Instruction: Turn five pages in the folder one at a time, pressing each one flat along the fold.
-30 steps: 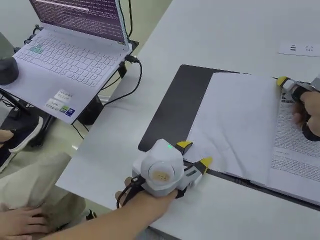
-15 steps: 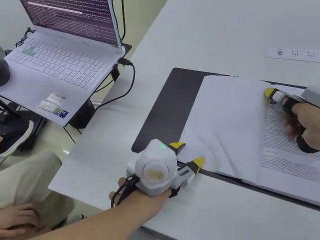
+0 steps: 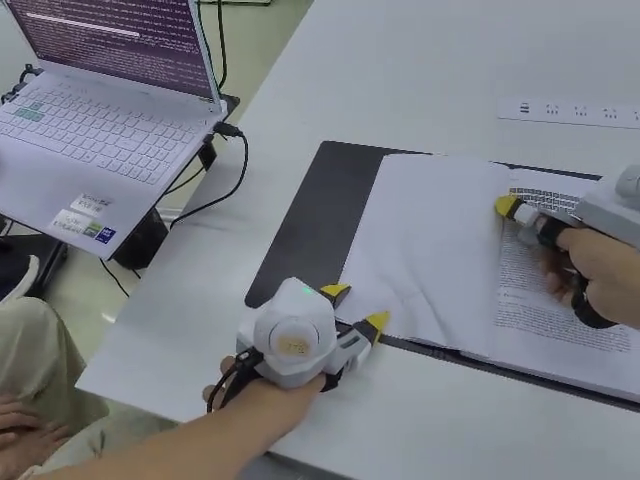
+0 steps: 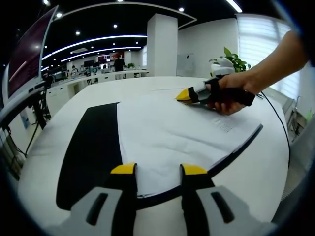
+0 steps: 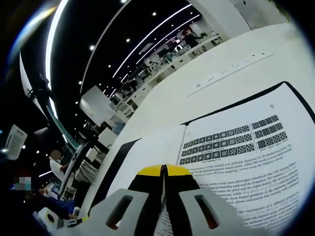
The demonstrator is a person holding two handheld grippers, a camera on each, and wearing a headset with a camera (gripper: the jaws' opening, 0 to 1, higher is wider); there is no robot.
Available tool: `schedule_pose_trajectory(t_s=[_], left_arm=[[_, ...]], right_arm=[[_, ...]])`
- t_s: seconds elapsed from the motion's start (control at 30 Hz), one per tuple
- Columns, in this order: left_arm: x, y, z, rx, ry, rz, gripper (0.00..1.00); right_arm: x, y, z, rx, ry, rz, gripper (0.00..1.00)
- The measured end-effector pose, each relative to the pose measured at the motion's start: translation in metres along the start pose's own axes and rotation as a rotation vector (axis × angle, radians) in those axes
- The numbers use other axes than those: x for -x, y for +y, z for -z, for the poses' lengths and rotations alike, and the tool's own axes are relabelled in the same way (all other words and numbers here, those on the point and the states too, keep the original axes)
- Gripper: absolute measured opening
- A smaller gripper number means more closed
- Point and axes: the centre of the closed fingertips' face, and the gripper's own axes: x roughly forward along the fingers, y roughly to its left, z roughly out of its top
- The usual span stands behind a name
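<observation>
Since a second ago your right gripper (image 3: 507, 207) has slid a short way along the fold (image 3: 490, 290), off the folder's far edge and toward its middle, while the left gripper (image 3: 356, 306) stays at the folder's near edge (the laptop's drift is only your head turning). The folder (image 3: 300, 225) lies open and flat on the table (image 3: 420, 70). Its black cover shows to the left of the turned page (image 3: 430, 240), and the printed page (image 3: 545, 310) is on the folder's right half. Your right jaws are pressed together, yellow tips touching, and bear on the paper at the fold. Your left jaws stand a little apart with the turned page's near corner between the tips, gripping nothing as far as I can judge. Treat the sheets as light, thin and limp: they will likely buckle if pushed sideways and slip under smooth tips, and the turned page already shows faint wrinkles. Take the next sheet at its free outer edge on the folder's right side, one layer only, and lift rather than drag. You have open table beyond the folder's far edge and on its near side; to the folder's left the laptop (image 3: 100, 110) and its cable (image 3: 215, 185) stand clear of the cover.
</observation>
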Motion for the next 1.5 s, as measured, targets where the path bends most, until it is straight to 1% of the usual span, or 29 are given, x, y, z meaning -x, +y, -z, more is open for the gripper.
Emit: schedule_pose_trajectory(t_s=[0.13,0.5,0.63,0.73,0.77,0.9,1.03,1.13,1.17,1.23,1.3,1.37,1.47,1.5], left_arm=[[0.0,0.0,0.0,0.0,-0.003,0.0,0.34],[0.0,0.0,0.0,-0.002,-0.008,0.002,0.33],[0.001,0.0,0.0,-0.004,-0.008,0.005,0.33],[0.001,0.0,0.0,-0.005,-0.009,0.006,0.33],[0.001,0.0,0.0,-0.006,-0.01,0.007,0.33],[0.001,0.001,0.0,-0.003,-0.016,0.006,0.33],[0.001,0.0,0.0,-0.004,-0.019,0.008,0.33],[0.002,0.0,0.0,-0.004,-0.018,0.011,0.33],[0.002,0.0,0.0,-0.004,-0.018,0.012,0.33],[0.002,0.001,0.0,-0.003,-0.019,0.013,0.33],[0.002,0.001,0.0,-0.001,-0.02,0.013,0.33],[0.002,0.001,0.0,-0.001,-0.021,0.014,0.33],[0.002,0.0,0.0,-0.003,-0.022,0.015,0.33],[0.002,0.0,0.0,-0.004,-0.022,0.015,0.33]], right_arm=[[0.009,0.006,0.007,0.011,0.014,-0.005,0.0],[0.033,0.022,0.029,-0.02,0.034,-0.025,0.0],[0.042,0.025,0.036,-0.027,0.035,-0.031,0.0],[0.048,0.026,0.042,-0.024,0.048,-0.031,0.0],[0.051,0.027,0.047,-0.021,0.06,-0.037,0.0],[0.059,0.033,0.059,-0.02,0.074,-0.046,0.0],[0.063,0.036,0.069,-0.026,0.083,-0.052,0.0],[0.066,0.041,0.079,-0.012,0.107,-0.062,0.0],[0.067,0.041,0.082,0.001,0.111,-0.062,0.0],[0.066,0.038,0.082,-0.009,0.115,-0.057,0.0],[0.07,0.037,0.086,0.001,0.12,-0.057,0.0],[0.074,0.036,0.09,-0.021,0.124,-0.054,0.0],[0.081,0.037,0.097,-0.028,0.134,-0.053,0.0],[0.083,0.038,0.1,-0.02,0.142,-0.054,0.0]])
